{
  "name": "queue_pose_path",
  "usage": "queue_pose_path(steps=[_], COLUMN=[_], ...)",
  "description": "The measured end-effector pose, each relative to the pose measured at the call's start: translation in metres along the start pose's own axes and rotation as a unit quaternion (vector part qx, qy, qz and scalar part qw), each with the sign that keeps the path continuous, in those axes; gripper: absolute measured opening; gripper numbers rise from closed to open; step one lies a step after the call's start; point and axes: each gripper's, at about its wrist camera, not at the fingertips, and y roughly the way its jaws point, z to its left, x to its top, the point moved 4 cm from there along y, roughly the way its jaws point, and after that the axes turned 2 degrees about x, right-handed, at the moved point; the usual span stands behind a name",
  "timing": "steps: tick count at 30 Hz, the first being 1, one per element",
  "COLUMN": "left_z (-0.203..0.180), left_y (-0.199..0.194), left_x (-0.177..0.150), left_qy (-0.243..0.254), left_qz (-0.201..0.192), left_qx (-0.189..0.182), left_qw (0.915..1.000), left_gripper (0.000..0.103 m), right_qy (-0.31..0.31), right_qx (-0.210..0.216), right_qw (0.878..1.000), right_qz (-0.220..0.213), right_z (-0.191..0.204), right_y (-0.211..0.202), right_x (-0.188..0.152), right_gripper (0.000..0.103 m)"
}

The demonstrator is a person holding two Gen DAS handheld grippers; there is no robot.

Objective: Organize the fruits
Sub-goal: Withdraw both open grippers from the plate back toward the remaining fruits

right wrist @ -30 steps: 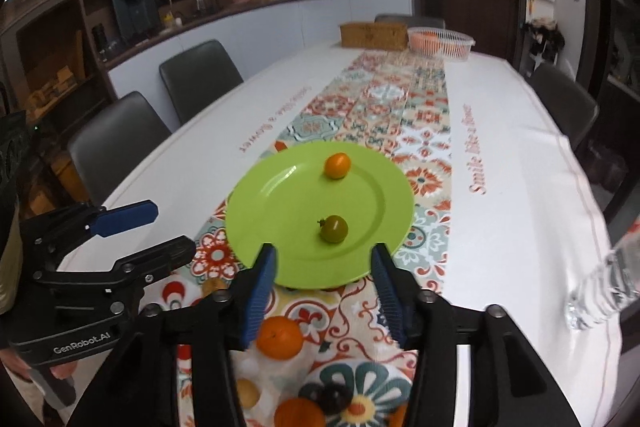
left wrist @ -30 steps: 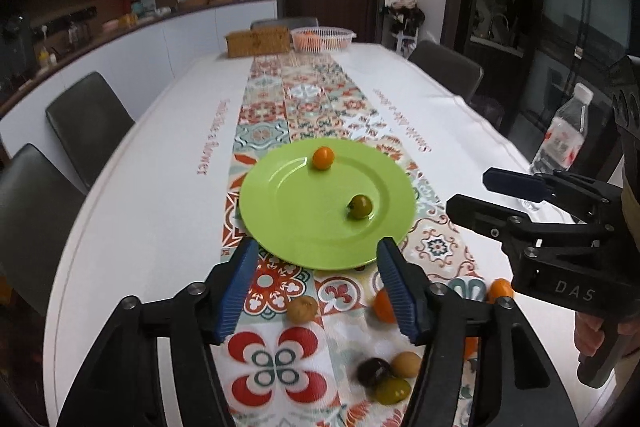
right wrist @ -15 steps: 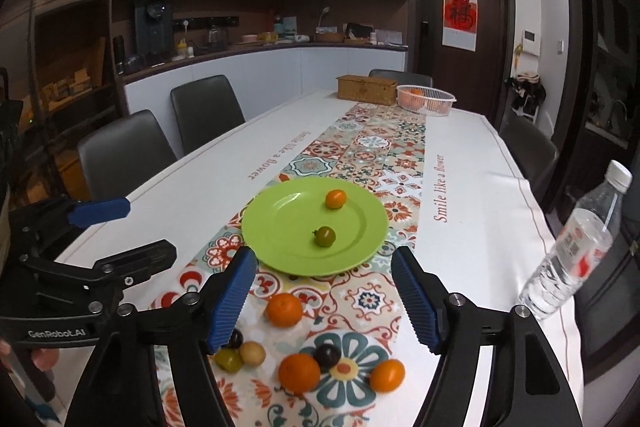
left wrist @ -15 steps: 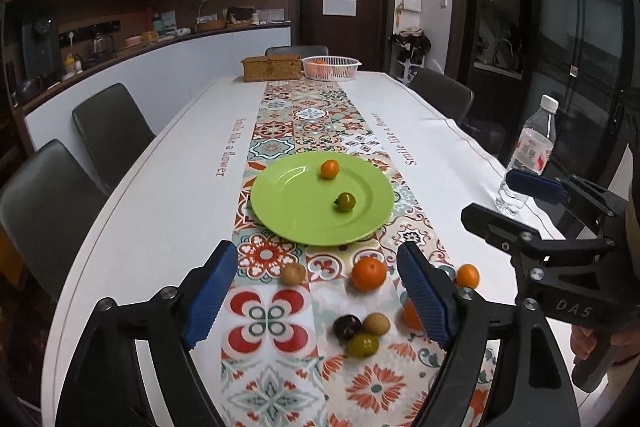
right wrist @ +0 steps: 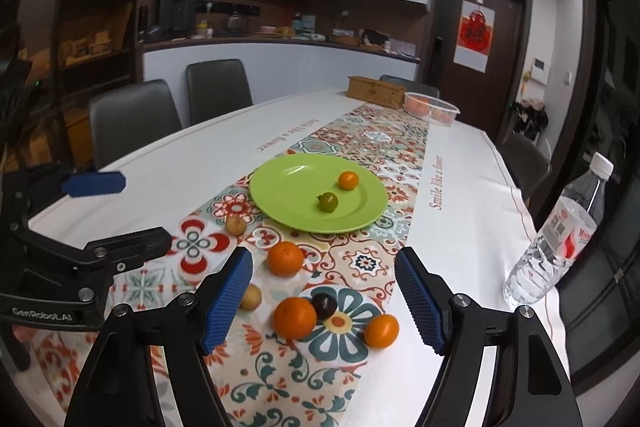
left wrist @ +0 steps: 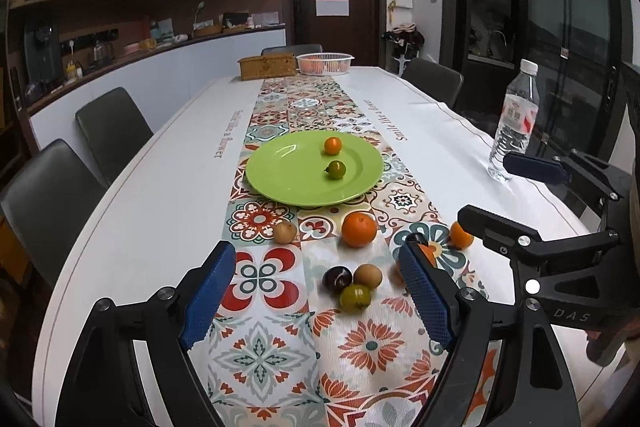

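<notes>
A green plate (left wrist: 280, 171) (right wrist: 288, 195) on the patterned runner holds a small orange tomato (left wrist: 332, 145) and a green tomato (left wrist: 336, 169). Nearer me lie several loose fruits: a big orange (left wrist: 359, 229) (right wrist: 285, 258), a brown longan (left wrist: 285, 231), a dark plum (left wrist: 337, 278) (right wrist: 324, 304), a tan fruit (left wrist: 367, 275), a green fruit (left wrist: 355, 298), and more oranges (right wrist: 295, 317) (right wrist: 381, 330). My left gripper (left wrist: 316, 303) is open and empty above the near fruits. My right gripper (right wrist: 324, 299) is open and empty, also raised over them.
A water bottle (left wrist: 514, 123) (right wrist: 556, 231) stands at the table's right edge. A wicker box (left wrist: 267, 65) and a white basket of oranges (left wrist: 325, 63) sit at the far end. Grey chairs (left wrist: 108, 131) line the left side.
Both grippers have pulled back and up from the plate, and their jaws have opened wider. More of the loose fruit in front of the plate has come into view.
</notes>
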Motion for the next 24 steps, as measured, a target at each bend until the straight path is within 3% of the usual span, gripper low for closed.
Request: queue_pose_path(steps=[9, 24], left_z=[-0.008, -0.028], left_y=[0.001, 0.033], left_x=[-0.016, -0.040], left_qy=[0.020, 0.072], left_qz=[-0.008, 0.028], left_qx=[0.003, -0.012], left_qw=[0.9998, 0.9969], left_gripper=[0.083, 0.083], right_qy=[-0.055, -0.091], right_qx=[-0.005, 0.027], right_qw=[0.998, 0.994], right_qz=[0.001, 0.046], right_z=[0.013, 0.017], right_y=[-0.002, 0.023], right_x=[-0.015, -0.044], right_gripper=[0.074, 0.074])
